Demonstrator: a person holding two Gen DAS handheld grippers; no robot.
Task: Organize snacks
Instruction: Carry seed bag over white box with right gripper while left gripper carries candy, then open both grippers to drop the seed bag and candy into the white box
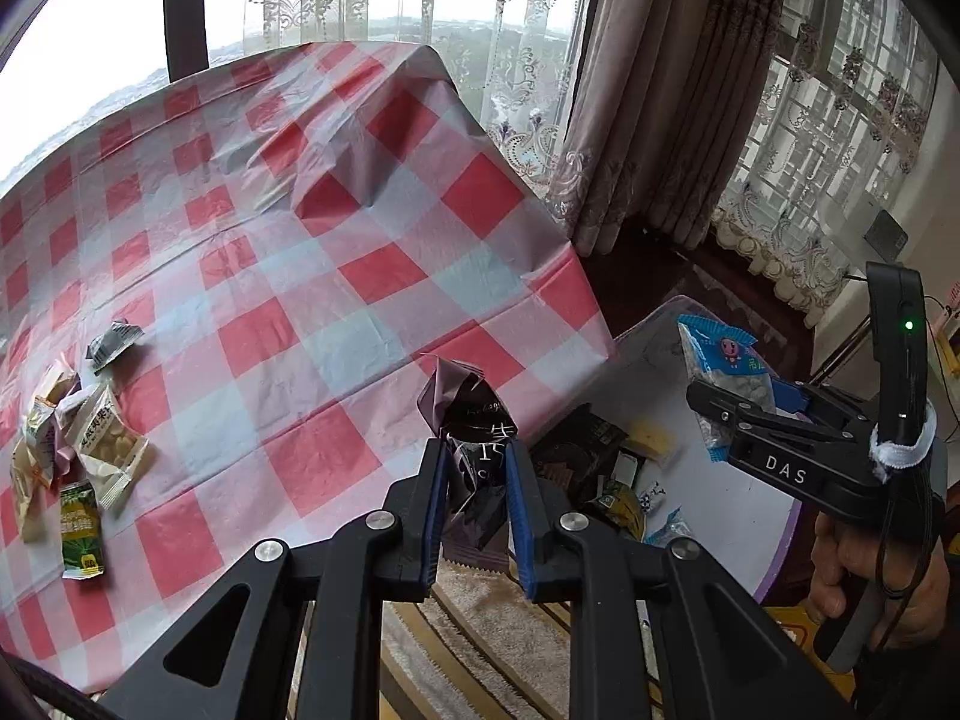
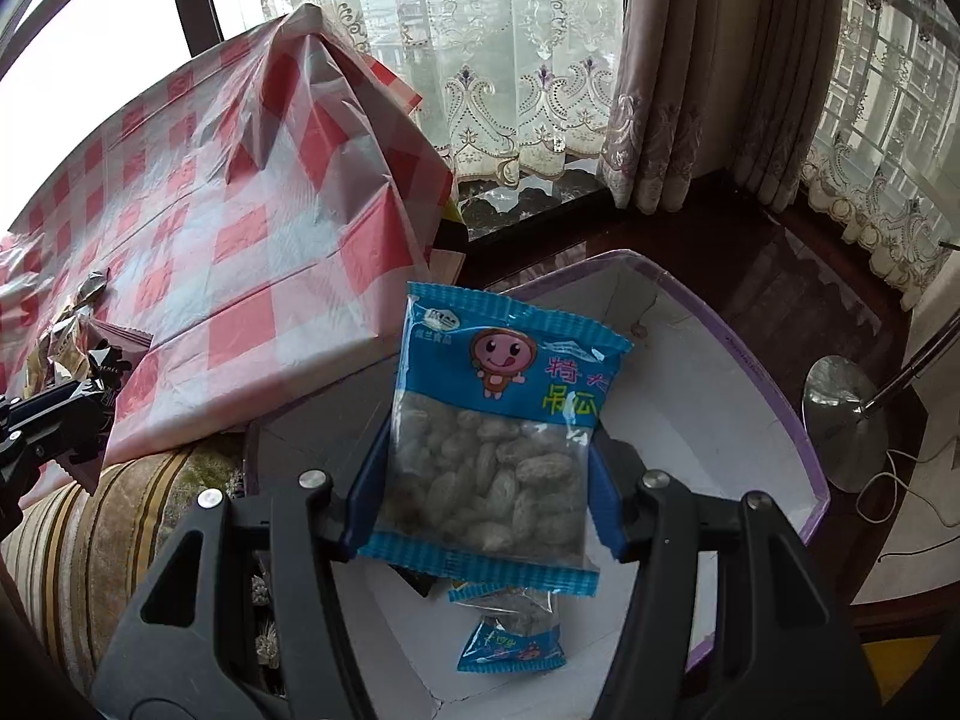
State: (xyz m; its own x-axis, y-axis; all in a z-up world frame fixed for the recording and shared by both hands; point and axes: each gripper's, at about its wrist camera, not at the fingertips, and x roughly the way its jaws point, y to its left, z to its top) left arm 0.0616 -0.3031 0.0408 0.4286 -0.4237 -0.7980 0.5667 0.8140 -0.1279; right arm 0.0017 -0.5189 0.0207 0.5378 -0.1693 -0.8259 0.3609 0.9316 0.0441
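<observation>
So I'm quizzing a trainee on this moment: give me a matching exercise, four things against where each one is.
Things:
1. blue packet
2. dark wrapper
3. green packet
4. second blue packet

Places:
A. lying on the checked tablecloth
B. lying inside the white box
C. held in the right tool
D. held in the left tool

Pairs: 1-C, 2-D, 3-A, 4-B

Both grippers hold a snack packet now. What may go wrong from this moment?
1. The right gripper pinches the blue packet only at its lower part; it may tilt or slip out before release.
2. The left gripper holds the dark packet beside the white box, not over it; released here, it might miss.
</observation>
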